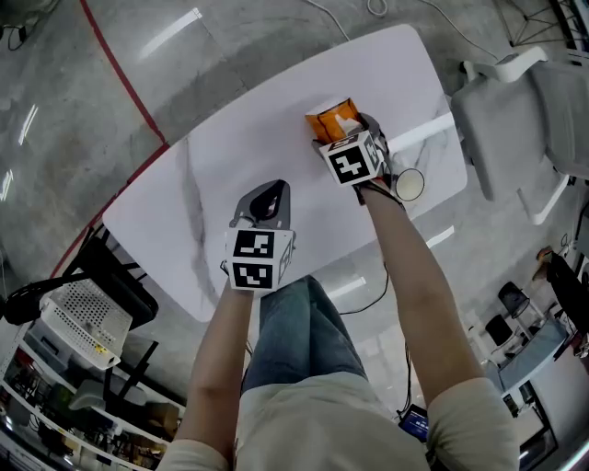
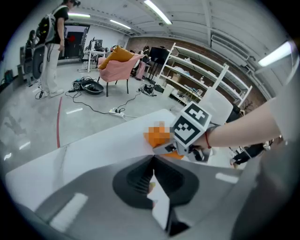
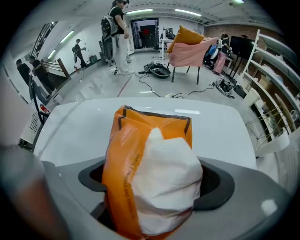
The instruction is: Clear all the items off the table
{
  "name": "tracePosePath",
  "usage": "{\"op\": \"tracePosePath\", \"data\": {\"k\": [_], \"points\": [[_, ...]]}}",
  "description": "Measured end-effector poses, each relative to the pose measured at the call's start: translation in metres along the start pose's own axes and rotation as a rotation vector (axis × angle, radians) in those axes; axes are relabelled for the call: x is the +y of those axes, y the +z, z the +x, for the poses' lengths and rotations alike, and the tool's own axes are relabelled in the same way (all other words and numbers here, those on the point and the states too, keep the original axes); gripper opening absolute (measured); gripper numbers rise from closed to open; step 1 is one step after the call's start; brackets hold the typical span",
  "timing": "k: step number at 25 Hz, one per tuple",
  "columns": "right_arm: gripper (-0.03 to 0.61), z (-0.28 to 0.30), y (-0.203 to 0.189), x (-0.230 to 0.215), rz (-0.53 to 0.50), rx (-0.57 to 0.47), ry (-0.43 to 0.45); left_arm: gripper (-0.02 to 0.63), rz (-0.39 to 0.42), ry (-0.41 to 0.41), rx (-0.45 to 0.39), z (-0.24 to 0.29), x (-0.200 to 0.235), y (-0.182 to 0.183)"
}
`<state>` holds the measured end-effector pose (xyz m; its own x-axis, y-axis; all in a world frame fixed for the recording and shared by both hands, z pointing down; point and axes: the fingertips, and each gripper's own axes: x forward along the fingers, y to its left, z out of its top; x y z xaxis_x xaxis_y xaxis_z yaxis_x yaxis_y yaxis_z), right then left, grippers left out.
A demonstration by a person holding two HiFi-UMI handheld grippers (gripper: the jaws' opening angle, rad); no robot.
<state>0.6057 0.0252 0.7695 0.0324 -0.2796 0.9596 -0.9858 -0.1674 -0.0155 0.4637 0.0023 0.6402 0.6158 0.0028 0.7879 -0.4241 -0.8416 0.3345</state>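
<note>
i counted one orange packet (image 1: 333, 120) of white tissue, standing on the one white table (image 1: 184, 212) between my right gripper's (image 1: 352, 136) wide-apart jaws, pads not pressing it. my left gripper (image 1: 267, 198) had its jaws together over the table's near side.

Glossy grey floor (image 1: 55, 138) with a red line (image 1: 125, 74), white shelving (image 2: 208, 68), ceiling strip lights (image 2: 157, 11).

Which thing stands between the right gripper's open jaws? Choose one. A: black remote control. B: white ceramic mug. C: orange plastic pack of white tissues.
C: in the right gripper view the orange plastic pack of white tissues stands between the spread jaws of the right gripper.
</note>
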Motion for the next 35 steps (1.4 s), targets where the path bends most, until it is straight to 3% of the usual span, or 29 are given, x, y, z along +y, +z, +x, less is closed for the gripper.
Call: {"op": "tracePosePath", "data": {"k": [5, 15, 35], "points": [[0.487, 0.007, 0.000, 0.001, -0.020, 0.008, -0.026, 0.009, -0.005, -0.001, 0.010, 0.001, 0.001, -0.009], [0.366, -0.015, 0.000, 0.006, -0.012, 0.021, -0.026, 0.009, -0.007, -0.001, 0.001, -0.019, -0.003, -0.019], [0.351, -0.123, -0.004, 0.042, -0.086, -0.108, -0.073, 0.009, 0.028, -0.001, -0.074, -0.081, -0.034, -0.027]]}}
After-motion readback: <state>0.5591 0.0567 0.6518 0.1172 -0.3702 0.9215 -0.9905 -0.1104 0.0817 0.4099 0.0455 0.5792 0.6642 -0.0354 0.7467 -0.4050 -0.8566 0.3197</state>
